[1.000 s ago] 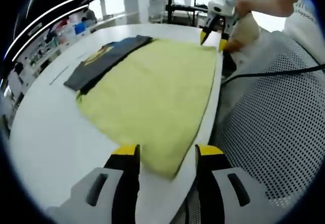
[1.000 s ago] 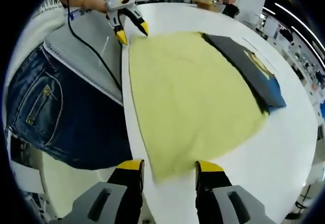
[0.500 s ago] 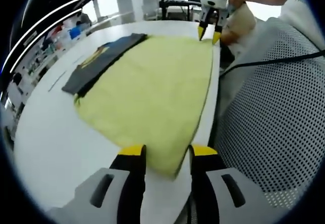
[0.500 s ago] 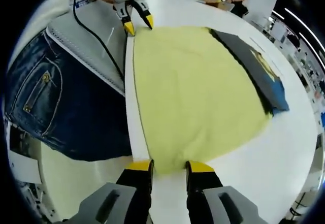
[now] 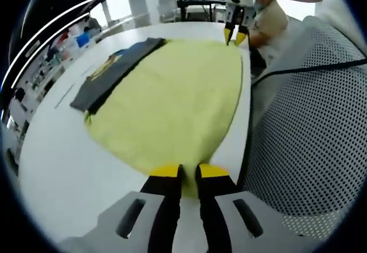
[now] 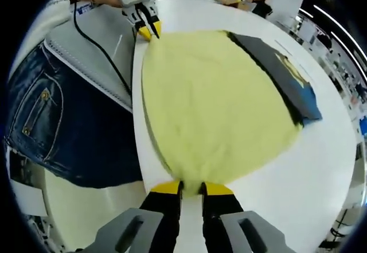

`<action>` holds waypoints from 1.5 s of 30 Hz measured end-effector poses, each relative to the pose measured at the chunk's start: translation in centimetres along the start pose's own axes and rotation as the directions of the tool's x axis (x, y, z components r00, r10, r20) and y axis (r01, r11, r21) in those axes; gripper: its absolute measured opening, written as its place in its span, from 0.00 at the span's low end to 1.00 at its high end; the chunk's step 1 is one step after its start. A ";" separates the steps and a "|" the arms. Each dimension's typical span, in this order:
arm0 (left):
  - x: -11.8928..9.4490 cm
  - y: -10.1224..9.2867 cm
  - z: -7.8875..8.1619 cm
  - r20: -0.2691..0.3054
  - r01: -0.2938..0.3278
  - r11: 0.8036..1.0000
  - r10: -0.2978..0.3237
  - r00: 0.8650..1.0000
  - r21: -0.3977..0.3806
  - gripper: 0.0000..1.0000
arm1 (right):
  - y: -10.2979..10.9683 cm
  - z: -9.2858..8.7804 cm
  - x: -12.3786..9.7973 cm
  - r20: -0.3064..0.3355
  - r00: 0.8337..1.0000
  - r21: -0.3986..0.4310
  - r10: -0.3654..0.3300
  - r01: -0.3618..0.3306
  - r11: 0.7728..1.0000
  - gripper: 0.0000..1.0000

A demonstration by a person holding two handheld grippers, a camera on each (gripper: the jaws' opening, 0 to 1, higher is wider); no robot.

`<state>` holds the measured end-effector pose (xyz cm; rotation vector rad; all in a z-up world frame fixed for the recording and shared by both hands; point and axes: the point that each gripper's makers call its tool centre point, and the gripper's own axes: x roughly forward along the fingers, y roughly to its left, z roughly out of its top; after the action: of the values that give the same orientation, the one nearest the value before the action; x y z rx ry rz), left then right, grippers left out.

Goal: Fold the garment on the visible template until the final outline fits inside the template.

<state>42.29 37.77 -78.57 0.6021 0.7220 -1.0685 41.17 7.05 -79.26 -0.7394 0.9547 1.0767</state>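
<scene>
A yellow garment (image 5: 172, 98) lies spread flat on the white table (image 5: 63, 161), reaching the table's edge by the person. At the bottom of the left gripper view, my left gripper (image 5: 188, 172) is shut on the garment's near corner. My right gripper (image 5: 235, 34) pinches the far corner on the same edge. In the right gripper view the same yellow garment (image 6: 218, 98) spreads ahead, with my right gripper (image 6: 190, 187) shut on its near corner and my left gripper (image 6: 150, 31) at the far one. A dark grey piece (image 6: 285, 74) with a yellow and blue print lies along the garment's far side, partly under it.
The person stands against the table edge: blue jeans (image 6: 51, 127) and a grey mesh cloth (image 5: 309, 132). A black cable (image 6: 94, 41) hangs from my left gripper over the cloth. Bare table (image 6: 309, 167) lies beyond the garment. Shelves (image 5: 51, 46) and other people stand farther back.
Both grippers went from open to shut on the garment's corners along the near edge. That edge now curves inward from the table's rim.
</scene>
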 end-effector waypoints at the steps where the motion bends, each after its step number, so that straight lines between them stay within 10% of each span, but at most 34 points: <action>1: 0.0 0.0 0.0 0.000 -0.001 1.000 0.001 1.000 -0.003 0.05 | 0.0 0.0 0.0 0.001 1.000 0.001 0.000 0.000 1.000 0.07; 45: -5.8 1.5 5.2 0.049 -0.016 0.998 0.020 0.999 -0.067 0.01 | -1.5 3.5 -7.8 0.109 0.992 0.050 -0.059 0.054 0.997 0.00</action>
<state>43.11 37.70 -70.65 0.5218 0.7048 -1.0355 42.15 6.65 -70.63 -0.6577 0.8568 1.0320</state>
